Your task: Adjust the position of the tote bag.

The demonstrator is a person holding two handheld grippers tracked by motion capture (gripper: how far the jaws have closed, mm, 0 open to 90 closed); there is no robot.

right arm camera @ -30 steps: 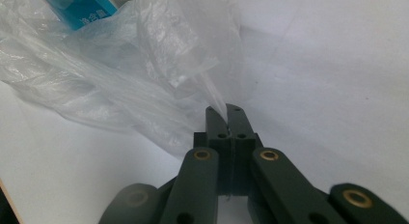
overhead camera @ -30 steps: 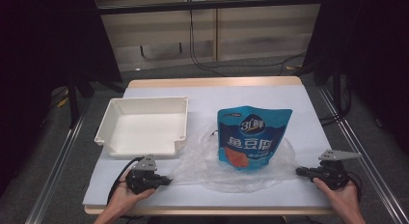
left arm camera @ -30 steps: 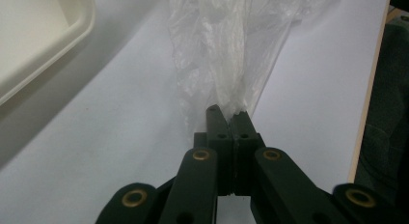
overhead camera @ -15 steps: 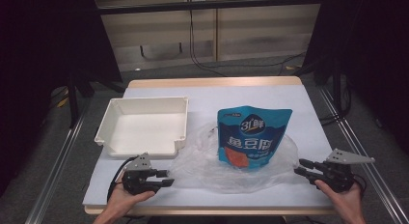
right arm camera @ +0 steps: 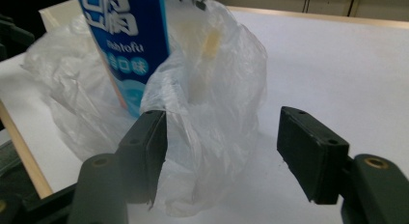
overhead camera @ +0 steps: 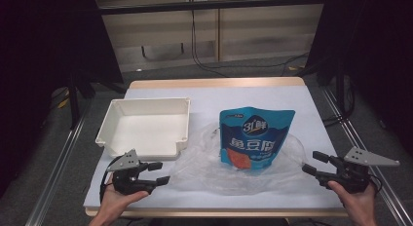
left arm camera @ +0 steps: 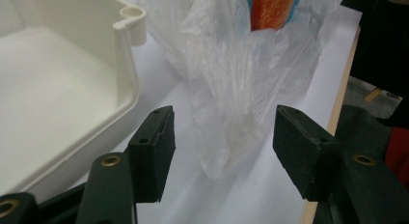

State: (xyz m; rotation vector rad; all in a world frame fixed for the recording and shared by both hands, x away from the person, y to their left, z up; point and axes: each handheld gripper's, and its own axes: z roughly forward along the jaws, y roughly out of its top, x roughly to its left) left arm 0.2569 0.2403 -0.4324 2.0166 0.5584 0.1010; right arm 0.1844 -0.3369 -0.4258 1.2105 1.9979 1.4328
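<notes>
Tools, left [overhead camera: 163, 172] and right [overhead camera: 311, 162], have just opened wide, releasing the plastic bag [overhead camera: 204, 167] gripped earlier.

One white tray [overhead camera: 146, 126], one clear plastic bag [overhead camera: 204, 162], one blue snack pouch [overhead camera: 254, 138], two grippers: left [overhead camera: 158, 172], right [overhead camera: 314, 163].

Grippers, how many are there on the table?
2. The left gripper is at the near left corner beside the white tray. The right gripper is at the near right, by the clear plastic bag under the blue pouch.
</notes>
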